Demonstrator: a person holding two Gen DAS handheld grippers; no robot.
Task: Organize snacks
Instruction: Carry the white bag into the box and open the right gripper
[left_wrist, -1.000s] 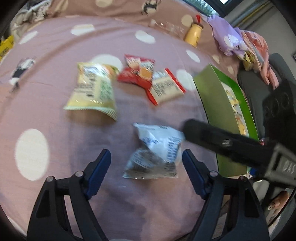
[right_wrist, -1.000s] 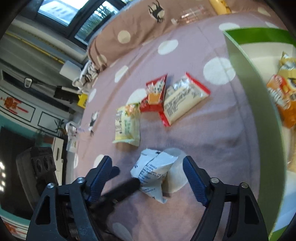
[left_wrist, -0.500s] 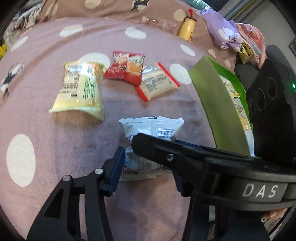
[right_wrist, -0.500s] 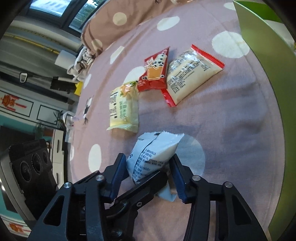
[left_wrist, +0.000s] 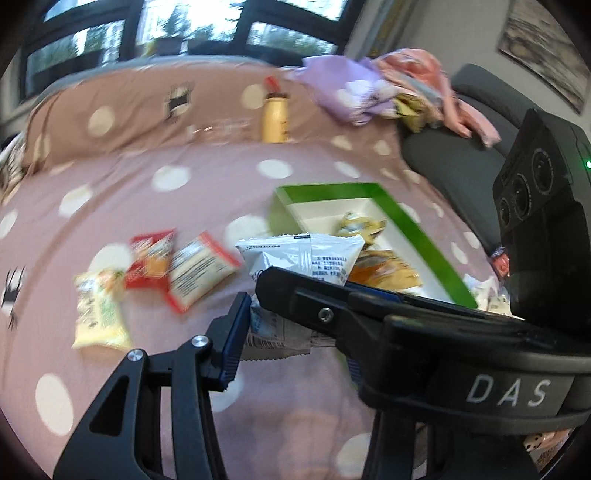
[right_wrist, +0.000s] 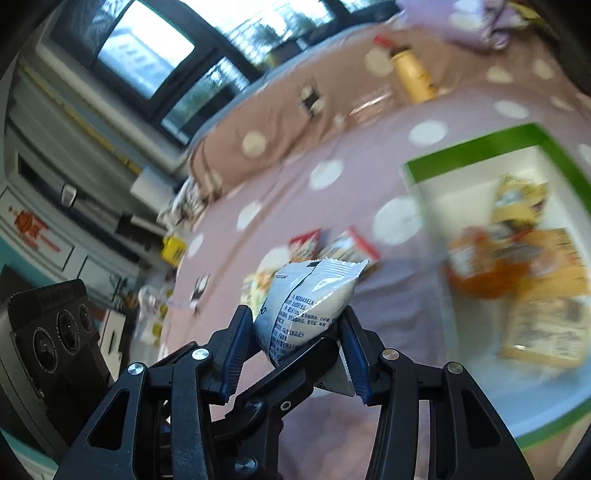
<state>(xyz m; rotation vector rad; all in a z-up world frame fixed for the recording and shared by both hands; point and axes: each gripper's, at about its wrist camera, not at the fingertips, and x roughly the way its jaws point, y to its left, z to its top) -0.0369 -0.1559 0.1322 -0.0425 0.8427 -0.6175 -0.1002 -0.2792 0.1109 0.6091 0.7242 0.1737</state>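
Note:
Both grippers hold one white snack packet (left_wrist: 299, 258) (right_wrist: 306, 299) lifted above the pink dotted bed. My left gripper (left_wrist: 291, 332) is shut on its lower part; the right gripper crosses in front and hides my right finger. My right gripper (right_wrist: 295, 339) is shut on the packet, upright between the blue pads. A green-rimmed white box (left_wrist: 424, 229) (right_wrist: 480, 144) holds several yellow and orange snack packs. On the bed lie a yellow packet (left_wrist: 98, 314), a red packet (left_wrist: 151, 258) and a red-edged white packet (left_wrist: 199, 273).
A yellow bottle (left_wrist: 275, 118) (right_wrist: 412, 77) stands against the brown pillow at the back. Purple and pink clothes (left_wrist: 354, 88) lie on a grey chair at the far right. Drawers and a window stand left of the bed in the right wrist view.
Both grippers closed on the white packet and lifted it off the bed. The views tilted up, toward the green box.

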